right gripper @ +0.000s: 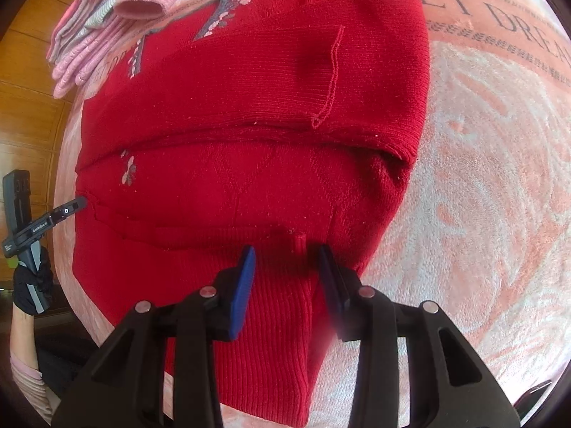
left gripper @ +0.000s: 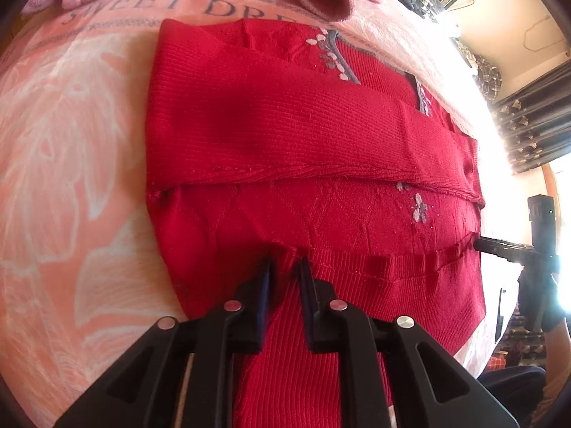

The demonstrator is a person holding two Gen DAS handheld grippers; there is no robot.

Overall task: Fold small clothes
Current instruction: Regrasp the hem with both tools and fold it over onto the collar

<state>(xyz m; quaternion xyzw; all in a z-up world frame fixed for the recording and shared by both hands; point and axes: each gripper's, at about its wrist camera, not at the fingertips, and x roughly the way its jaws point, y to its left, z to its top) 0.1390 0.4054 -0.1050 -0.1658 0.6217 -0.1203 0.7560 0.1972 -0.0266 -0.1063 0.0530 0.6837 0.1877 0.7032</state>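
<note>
The left gripper (left gripper: 285,267) pinches the ribbed hem of the red sweater (left gripper: 303,135), jaws nearly closed on a fold; the right gripper (right gripper: 287,260) clamps the same hem further along, its jaws wider around a thicker bunch. The sweater lies sleeve-folded on a pink blanket (left gripper: 71,178) printed "SWEET DRE…". Folded pink clothes (right gripper: 96,35) sit beyond; curtains (left gripper: 535,125) hang nearby

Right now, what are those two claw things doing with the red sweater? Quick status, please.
Left gripper and right gripper each pinching the ribbed hem. Red sweater flat on the pink blanket, sleeves folded across. Pink clothes pile beyond, not blocking.
</note>
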